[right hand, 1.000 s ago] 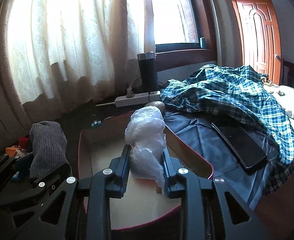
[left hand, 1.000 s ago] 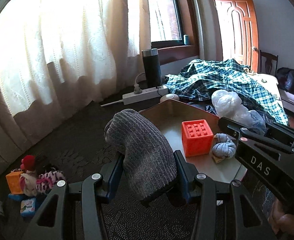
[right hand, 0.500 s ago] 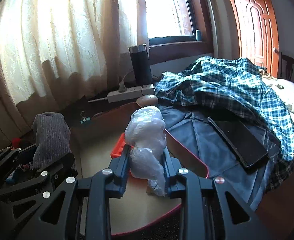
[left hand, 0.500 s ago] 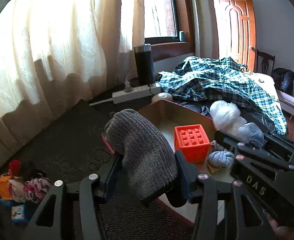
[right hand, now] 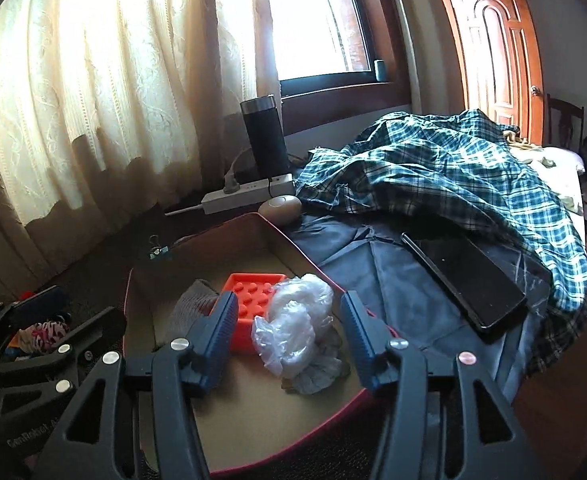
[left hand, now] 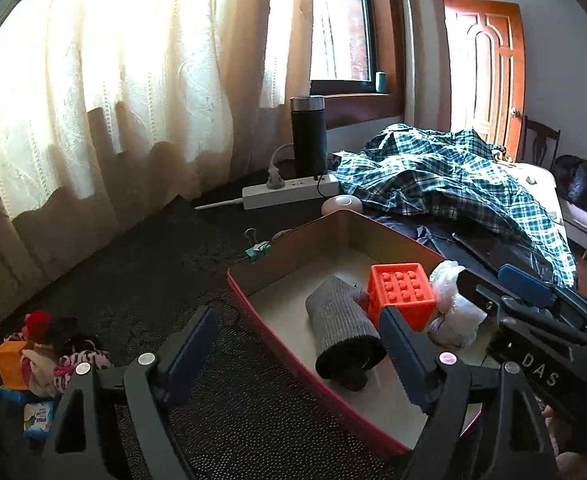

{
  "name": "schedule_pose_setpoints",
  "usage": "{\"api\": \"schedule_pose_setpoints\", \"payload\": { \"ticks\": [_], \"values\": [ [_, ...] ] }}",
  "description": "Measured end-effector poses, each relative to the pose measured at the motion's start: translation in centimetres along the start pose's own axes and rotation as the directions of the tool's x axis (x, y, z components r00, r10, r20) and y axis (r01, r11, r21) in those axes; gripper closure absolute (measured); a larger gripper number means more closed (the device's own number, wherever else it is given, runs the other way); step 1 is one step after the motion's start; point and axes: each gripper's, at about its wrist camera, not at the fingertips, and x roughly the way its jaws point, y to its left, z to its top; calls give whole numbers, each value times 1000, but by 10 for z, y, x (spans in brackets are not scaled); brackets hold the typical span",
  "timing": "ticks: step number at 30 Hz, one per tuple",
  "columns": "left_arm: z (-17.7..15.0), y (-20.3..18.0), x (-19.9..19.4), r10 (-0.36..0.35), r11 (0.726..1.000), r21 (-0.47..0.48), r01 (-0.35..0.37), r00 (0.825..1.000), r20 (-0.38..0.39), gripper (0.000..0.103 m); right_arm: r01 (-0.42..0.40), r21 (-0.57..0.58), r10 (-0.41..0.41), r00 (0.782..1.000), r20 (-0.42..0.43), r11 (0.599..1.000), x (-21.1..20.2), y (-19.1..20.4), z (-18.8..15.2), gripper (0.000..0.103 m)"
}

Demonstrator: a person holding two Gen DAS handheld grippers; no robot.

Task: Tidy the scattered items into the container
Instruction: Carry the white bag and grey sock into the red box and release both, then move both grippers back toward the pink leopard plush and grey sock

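From the left wrist view, the grey knit sock (left hand: 343,332) lies rolled on the floor of the cardboard box (left hand: 253,276), its long axis running from the near open cuff toward the orange block (left hand: 401,294) it touches. The left gripper (left hand: 297,344) has just been opening; its jaws stand wide apart above the near box wall, pinching nothing. From the right wrist view, the crumpled plastic bag (right hand: 293,324) rests in the box against the orange block (right hand: 249,300), on top of a grey cloth ball (right hand: 317,368). The right gripper (right hand: 289,332) has just been opening too; its jaws are parted either side of the bag, pads clear of it.
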Motion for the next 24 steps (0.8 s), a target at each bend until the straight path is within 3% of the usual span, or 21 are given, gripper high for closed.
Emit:
{"api": "schedule_pose_setpoints", "payload": {
  "ticks": [12, 24],
  "values": [
    [-9, 25, -20, 41, 999, -17, -41, 999, -11, 18, -59, -36, 59, 998, 19, 998, -14, 27, 2, 41],
    [-44, 112, -56, 169, 974, -143, -174, 984, -49, 18, -202, -154, 201, 979, -19, 967, -21, 108, -9, 35]
  ]
}}
